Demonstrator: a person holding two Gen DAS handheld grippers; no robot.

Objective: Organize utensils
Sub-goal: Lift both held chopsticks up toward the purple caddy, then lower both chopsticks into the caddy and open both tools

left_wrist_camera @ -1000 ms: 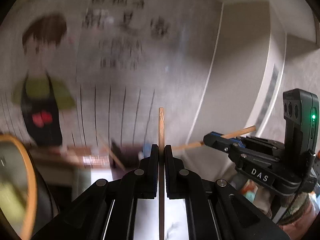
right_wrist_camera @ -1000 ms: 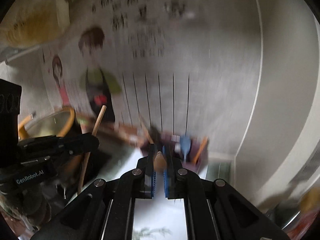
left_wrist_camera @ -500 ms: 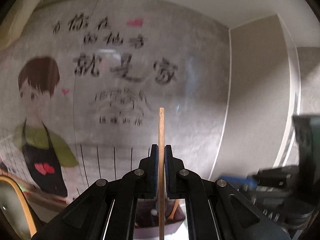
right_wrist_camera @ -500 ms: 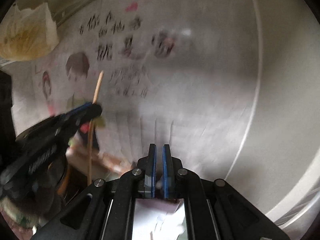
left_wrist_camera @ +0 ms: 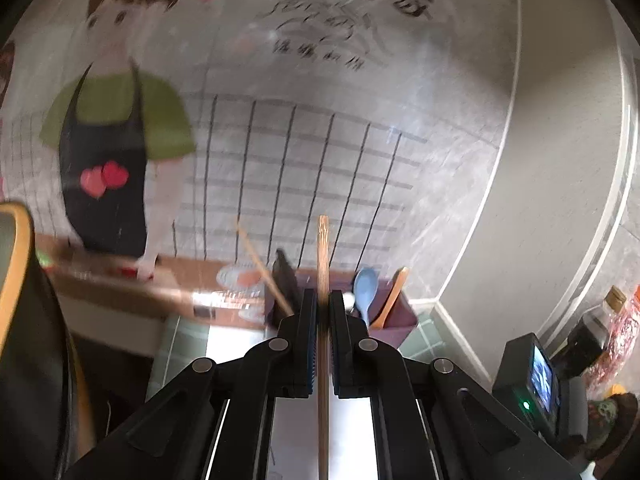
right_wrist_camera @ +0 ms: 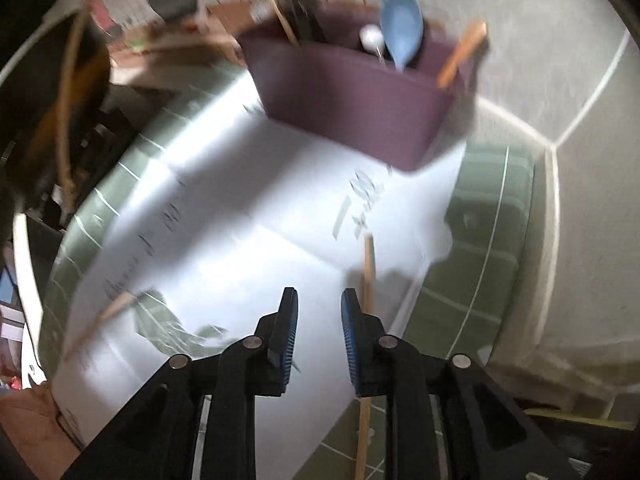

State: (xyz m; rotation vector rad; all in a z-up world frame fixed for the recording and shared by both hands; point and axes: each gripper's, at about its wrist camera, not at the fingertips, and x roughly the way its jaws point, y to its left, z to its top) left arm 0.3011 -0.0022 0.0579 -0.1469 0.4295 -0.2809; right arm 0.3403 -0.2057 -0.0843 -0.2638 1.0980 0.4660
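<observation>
My left gripper [left_wrist_camera: 323, 300] is shut on a wooden chopstick [left_wrist_camera: 322, 248] that stands up between its pads. Beyond it is a purple utensil holder [left_wrist_camera: 394, 318] with a blue spoon [left_wrist_camera: 366, 286], a wooden utensil [left_wrist_camera: 394, 294] and a leaning chopstick [left_wrist_camera: 262, 268]. In the right wrist view my right gripper [right_wrist_camera: 318, 300] points steeply down at a white sheet [right_wrist_camera: 224, 216]. Its jaws are opening with nothing between them. A second chopstick [right_wrist_camera: 368, 264] runs past the outer side of the right finger [right_wrist_camera: 350, 320], out of the grip. The holder [right_wrist_camera: 352, 96] is at the top.
Green tiled matting [right_wrist_camera: 492, 240] surrounds the white sheet, with grey walls close on the right. Another wooden stick [right_wrist_camera: 100, 320] shows blurred at lower left. A dark round thing with a brown rim [left_wrist_camera: 16, 280] fills the left edge. Bottles [left_wrist_camera: 596, 332] stand at far right.
The right gripper has tipped down from the wall to the table and its jaws have parted, with the chopstick no longer between them. The left gripper has sunk, still gripping its chopstick.
</observation>
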